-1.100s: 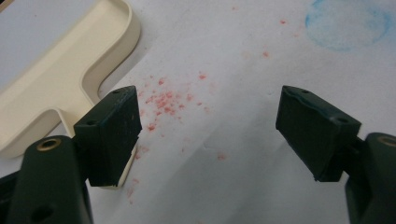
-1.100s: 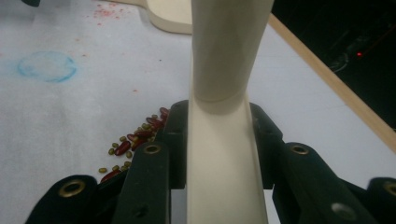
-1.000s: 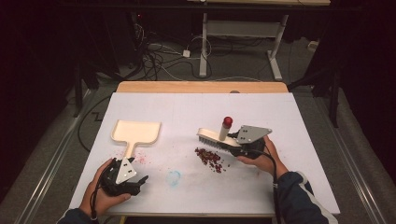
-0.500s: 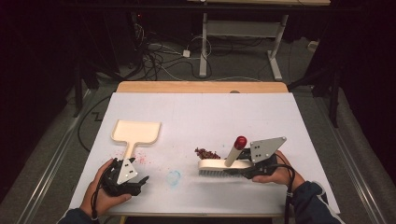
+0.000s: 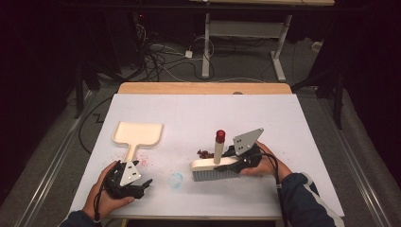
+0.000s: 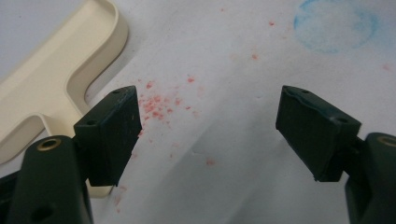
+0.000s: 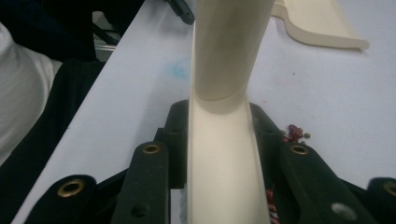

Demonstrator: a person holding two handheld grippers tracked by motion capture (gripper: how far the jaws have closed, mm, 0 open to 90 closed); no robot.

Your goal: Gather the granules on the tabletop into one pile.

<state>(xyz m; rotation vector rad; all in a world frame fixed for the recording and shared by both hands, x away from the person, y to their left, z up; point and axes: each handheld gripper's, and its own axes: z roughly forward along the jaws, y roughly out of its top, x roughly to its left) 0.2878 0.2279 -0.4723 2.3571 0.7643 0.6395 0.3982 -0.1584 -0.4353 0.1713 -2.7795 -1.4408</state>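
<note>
The right gripper (image 5: 236,163) has its jaws clamped on the cream brush (image 5: 215,164), bristles down on the counter (image 5: 198,109), just near of the dark crumbs (image 5: 204,153). The left gripper (image 5: 137,182) rests near-left, jaws wide apart and empty, beside the dustpan (image 5: 137,135).

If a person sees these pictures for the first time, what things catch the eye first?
First, the cream brush with its red-capped handle, clamped in the right tool near the table's front. Just behind it lies a small pile of dark red crumbs. To the left, a cream dustpan lies flat, its handle pointing toward the open left tool.
</note>
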